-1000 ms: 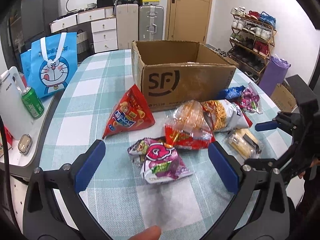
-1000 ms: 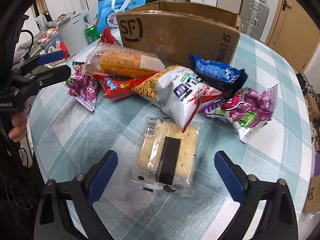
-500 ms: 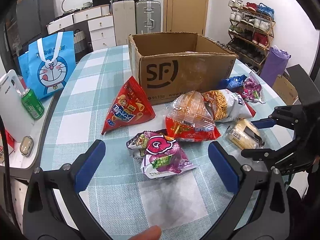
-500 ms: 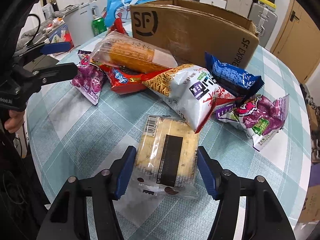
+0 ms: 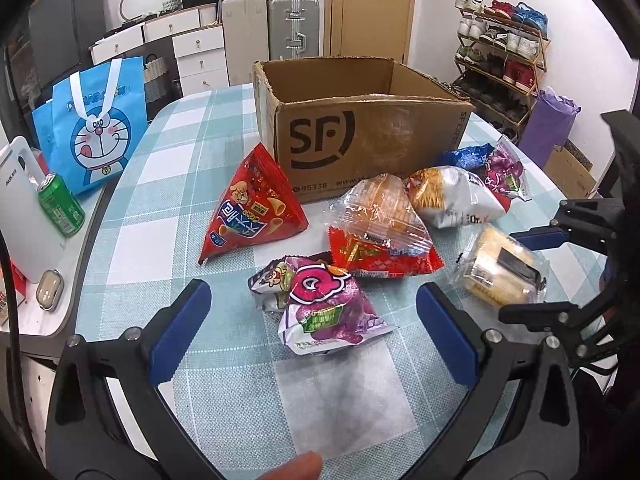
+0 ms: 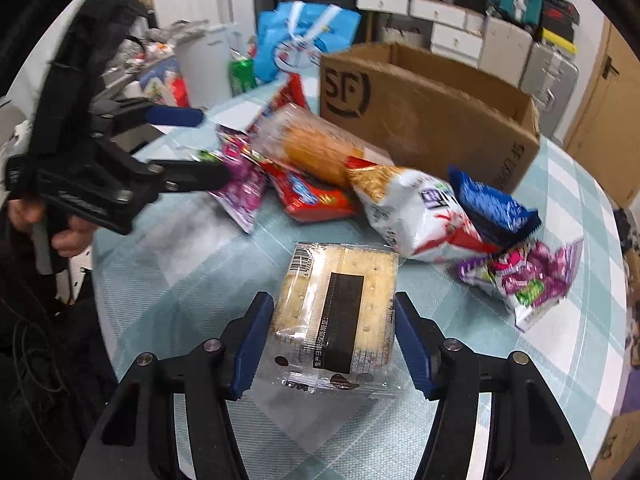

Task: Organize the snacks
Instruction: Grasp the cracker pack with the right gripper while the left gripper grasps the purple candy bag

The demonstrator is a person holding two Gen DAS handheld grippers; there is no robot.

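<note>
My right gripper (image 6: 332,312) is shut on a clear pack of square crackers (image 6: 340,308), its blue pads pressing both long sides. In the left wrist view the same cracker pack (image 5: 500,276) hangs tilted just above the table in the right gripper (image 5: 528,276). My left gripper (image 5: 314,296) is open above a purple snack bag (image 5: 324,312) and not touching it. The open SF cardboard box (image 5: 360,148) stands behind the pile. In front of it lie a red triangular bag (image 5: 248,208), a clear bag of orange snacks (image 5: 380,212) and a white chips bag (image 5: 452,196).
A blue cartoon tote (image 5: 96,128), a green can (image 5: 60,210) and a white appliance (image 5: 24,208) sit off the table's left edge. A shoe rack (image 5: 500,60) stands at the back right. A blue bag (image 6: 492,204) and another purple bag (image 6: 528,276) lie right of the crackers.
The right gripper's jaws closed onto the cracker pack, then lifted and tilted it off the table. The left gripper stayed open over the purple bag.
</note>
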